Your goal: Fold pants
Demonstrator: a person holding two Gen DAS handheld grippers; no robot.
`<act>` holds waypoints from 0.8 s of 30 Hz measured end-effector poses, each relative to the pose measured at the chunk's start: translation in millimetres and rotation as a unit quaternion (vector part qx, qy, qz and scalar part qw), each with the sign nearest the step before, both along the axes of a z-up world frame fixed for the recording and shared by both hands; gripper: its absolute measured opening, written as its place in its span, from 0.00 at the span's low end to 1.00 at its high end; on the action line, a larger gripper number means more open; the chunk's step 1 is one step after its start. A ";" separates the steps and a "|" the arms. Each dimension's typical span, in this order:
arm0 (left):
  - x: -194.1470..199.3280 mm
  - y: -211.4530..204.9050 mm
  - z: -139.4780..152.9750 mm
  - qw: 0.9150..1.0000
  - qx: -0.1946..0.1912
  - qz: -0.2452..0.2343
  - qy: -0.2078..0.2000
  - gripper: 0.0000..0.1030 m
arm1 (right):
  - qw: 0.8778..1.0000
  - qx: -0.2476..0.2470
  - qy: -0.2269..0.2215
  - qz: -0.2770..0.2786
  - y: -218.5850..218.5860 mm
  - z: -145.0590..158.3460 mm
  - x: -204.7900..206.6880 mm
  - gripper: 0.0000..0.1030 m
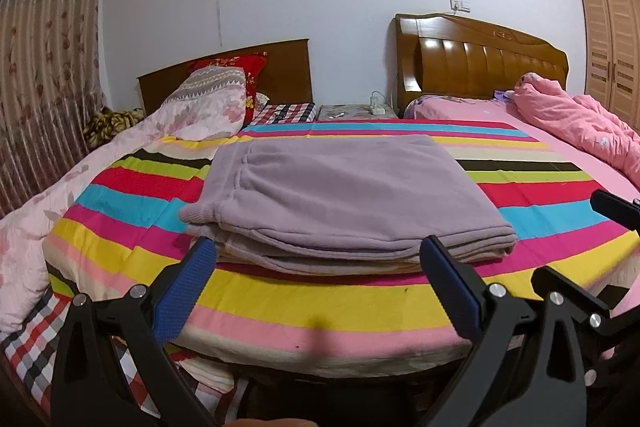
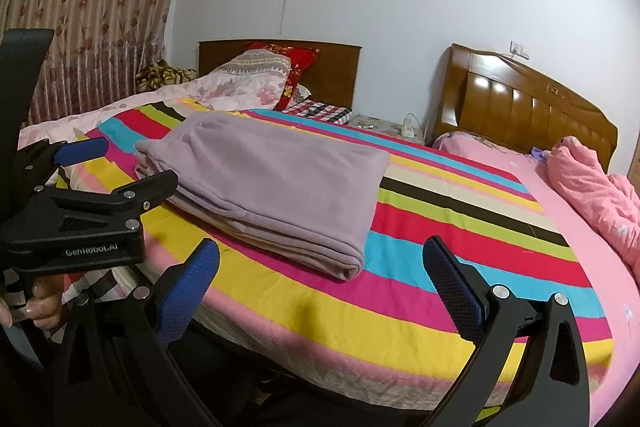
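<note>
With both tongs spread wide & holding nothing, left gripper (image 1: pixel 316 259) hovers just short of the pants' near edge; right gripper (image 2: pixel 320 259) sits off their right corner. Lilac pants (image 1: pixel 344 195) lie folded in a flat stack on the striped bedspread (image 1: pixel 320 303). Beyond: pillows (image 1: pixel 212 99), headboard (image 1: pixel 480 59), pink quilt (image 1: pixel 572 115).

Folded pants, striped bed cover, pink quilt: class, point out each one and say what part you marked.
folded pants (image 1: pixel 344 187), left wrist view, middle of top layer.
striped bed cover (image 2: pixel 460 227), right wrist view, bare red stripe.
pink quilt (image 2: pixel 592 191), right wrist view, crumpled middle.
</note>
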State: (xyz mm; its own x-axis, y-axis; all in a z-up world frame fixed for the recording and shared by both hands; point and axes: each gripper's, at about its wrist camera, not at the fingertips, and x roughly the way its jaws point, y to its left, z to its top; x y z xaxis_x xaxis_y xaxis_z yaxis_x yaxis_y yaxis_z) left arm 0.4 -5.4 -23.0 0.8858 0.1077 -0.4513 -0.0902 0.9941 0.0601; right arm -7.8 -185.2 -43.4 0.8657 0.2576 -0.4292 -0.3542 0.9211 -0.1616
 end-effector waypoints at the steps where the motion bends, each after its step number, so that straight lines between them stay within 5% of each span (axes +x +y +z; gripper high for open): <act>1: -0.1 0.7 -0.2 1.000 -0.002 0.001 0.001 0.99 | 1.000 0.000 0.000 0.000 -0.2 0.0 0.1 0.95; 24: 4.9 22.1 -4.4 0.998 -0.046 0.030 0.021 0.99 | 1.000 0.004 0.006 0.002 -0.4 -2.3 -2.7 0.95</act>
